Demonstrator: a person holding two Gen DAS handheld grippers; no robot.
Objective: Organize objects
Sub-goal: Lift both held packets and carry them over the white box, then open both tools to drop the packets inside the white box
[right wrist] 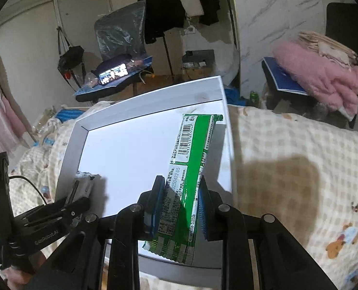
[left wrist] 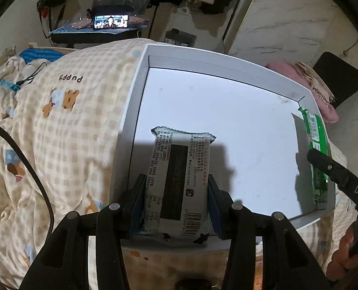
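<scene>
A shallow white box [left wrist: 203, 60] lies on the bed. My left gripper [left wrist: 177, 203] is shut on a white snack packet [left wrist: 179, 176] with a dark window, held low over the box's near left part. My right gripper [right wrist: 179, 205] is shut on a long green snack packet [right wrist: 193, 154], which leans along the box's right wall [right wrist: 224, 101]. In the left wrist view the green packet [left wrist: 316, 140] stands at the right wall with the right gripper's finger [left wrist: 328, 166] on it. In the right wrist view the left gripper [right wrist: 65, 207] shows at lower left with the white packet [right wrist: 82, 186].
A checked beige bedspread [left wrist: 65, 120] with bear prints surrounds the box. A black cable [left wrist: 29, 169] crosses it at left. Beyond the bed stand a chair with a lit phone [left wrist: 111, 21], hanging dark clothes and a stool with pink fabric [right wrist: 323, 77].
</scene>
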